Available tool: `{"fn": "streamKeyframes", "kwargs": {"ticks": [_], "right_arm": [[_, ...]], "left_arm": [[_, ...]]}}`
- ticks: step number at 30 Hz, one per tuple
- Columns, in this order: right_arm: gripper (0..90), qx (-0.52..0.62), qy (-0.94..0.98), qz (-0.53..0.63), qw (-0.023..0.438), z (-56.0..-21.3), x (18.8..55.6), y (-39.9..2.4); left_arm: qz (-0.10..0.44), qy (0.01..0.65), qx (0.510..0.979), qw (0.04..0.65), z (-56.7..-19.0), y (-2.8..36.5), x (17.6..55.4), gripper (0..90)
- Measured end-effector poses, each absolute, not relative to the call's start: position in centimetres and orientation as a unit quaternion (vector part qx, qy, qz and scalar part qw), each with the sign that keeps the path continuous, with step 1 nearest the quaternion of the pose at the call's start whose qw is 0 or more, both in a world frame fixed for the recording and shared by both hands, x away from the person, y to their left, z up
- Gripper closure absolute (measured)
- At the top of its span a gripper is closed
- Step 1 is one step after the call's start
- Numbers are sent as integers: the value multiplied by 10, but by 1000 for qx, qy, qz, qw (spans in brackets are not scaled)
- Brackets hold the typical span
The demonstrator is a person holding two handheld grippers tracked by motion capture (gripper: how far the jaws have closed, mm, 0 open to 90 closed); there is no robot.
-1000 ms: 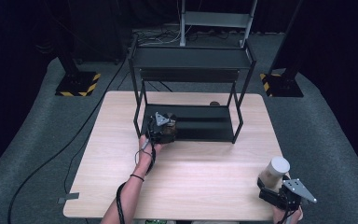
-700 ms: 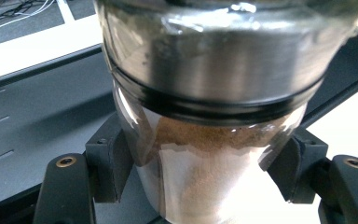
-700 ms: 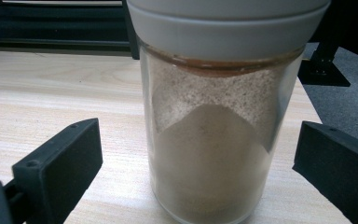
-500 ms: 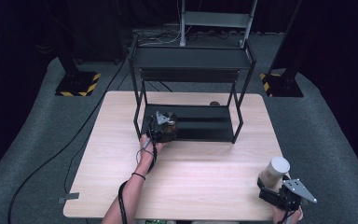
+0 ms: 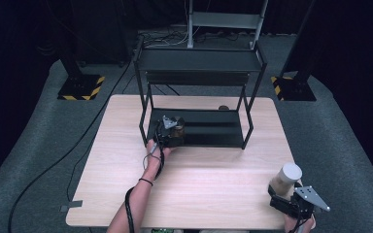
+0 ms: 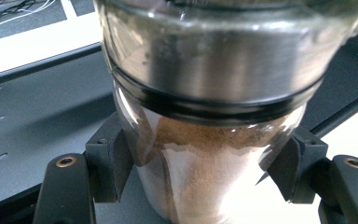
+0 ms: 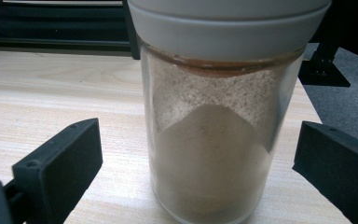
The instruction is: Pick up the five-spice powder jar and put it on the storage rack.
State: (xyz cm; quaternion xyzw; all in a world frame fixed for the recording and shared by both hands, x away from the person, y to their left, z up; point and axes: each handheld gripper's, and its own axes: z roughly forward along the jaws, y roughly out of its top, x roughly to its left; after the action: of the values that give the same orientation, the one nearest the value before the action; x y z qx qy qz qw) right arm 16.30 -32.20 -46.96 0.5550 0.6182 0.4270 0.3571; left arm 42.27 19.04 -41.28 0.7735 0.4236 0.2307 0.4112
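Legible text, labels, brands, numbers: none on either jar, rack or tabletop. Signs: yellow-and-black hazard striping only, on two floor stand bases [image 5: 81, 88], far left and far right [image 5: 294, 88].

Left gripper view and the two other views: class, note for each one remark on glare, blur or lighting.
Left gripper view: the jar of brown powder is soft and close, with white glare at its lower right. Right gripper view: the white-lidded jar is evenly lit and fairly sharp. High view: the table is bright, the surroundings dark.
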Motion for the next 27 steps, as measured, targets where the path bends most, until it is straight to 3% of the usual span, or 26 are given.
{"fn": "streamKeyframes", "kwargs": {"ticks": [27], "right_arm": [[0, 555, 618, 426, 357, -470, 163, -322]], "left_arm": [[246, 421, 765, 420, -422, 181, 424, 313]]}}
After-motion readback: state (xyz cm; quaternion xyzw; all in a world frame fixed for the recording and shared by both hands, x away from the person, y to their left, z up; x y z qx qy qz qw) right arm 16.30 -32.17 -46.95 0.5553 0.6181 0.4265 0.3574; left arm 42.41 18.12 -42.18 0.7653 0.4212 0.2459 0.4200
